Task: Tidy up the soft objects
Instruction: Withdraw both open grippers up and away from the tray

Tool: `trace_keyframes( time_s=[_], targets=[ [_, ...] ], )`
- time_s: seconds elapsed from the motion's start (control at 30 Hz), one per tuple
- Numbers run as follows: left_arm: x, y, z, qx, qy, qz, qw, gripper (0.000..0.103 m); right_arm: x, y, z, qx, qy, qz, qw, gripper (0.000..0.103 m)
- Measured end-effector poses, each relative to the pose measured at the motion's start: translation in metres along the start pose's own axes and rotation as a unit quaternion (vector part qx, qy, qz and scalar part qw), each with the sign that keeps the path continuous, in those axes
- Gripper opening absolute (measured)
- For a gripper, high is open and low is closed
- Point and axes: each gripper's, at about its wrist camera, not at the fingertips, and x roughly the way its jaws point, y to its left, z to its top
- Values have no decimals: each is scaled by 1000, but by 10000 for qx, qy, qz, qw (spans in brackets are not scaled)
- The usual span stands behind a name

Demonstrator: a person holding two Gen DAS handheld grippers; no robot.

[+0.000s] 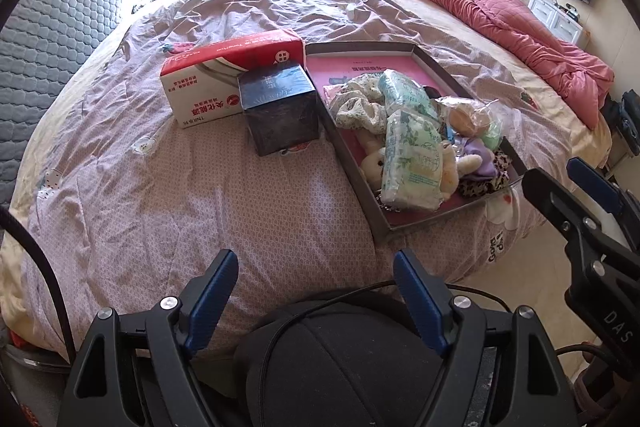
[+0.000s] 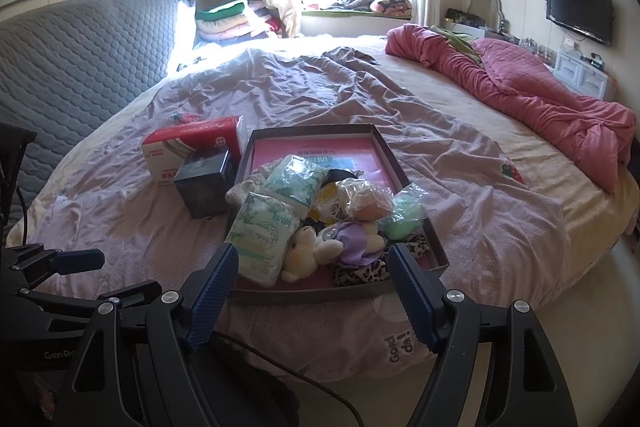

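Observation:
A shallow grey box lid with a pink floor [image 1: 400, 51] [image 2: 312, 133] lies on the bed, heaped with soft things: tissue packs [image 1: 412, 155] [image 2: 264, 231], a cream plush toy [image 2: 308, 251], a purple cloth [image 2: 360, 239], a leopard-print cloth [image 2: 360, 273], bagged items [image 2: 366, 201] and a floral fabric [image 1: 360, 107]. My left gripper [image 1: 314, 287] is open and empty over the bed's near edge, left of the lid. My right gripper [image 2: 312, 279] is open and empty at the lid's near rim. The right gripper also shows in the left wrist view [image 1: 568, 183].
A red-and-white carton [image 1: 224, 75] [image 2: 192, 143] and a dark cube box [image 1: 280, 111] [image 2: 206, 187] stand left of the lid. A pink quilt [image 1: 500, 11] [image 2: 540, 95] lies bunched at the right. A grey padded headboard [image 2: 80, 55] is at the left.

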Motion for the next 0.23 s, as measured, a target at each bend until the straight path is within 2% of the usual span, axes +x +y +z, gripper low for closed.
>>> trace_keyframes(
  time_s=[0.23],
  targets=[
    [1,-2,0,29,5,-34,10000,79,2,-3,0,43,18,3,10000,78]
  ],
)
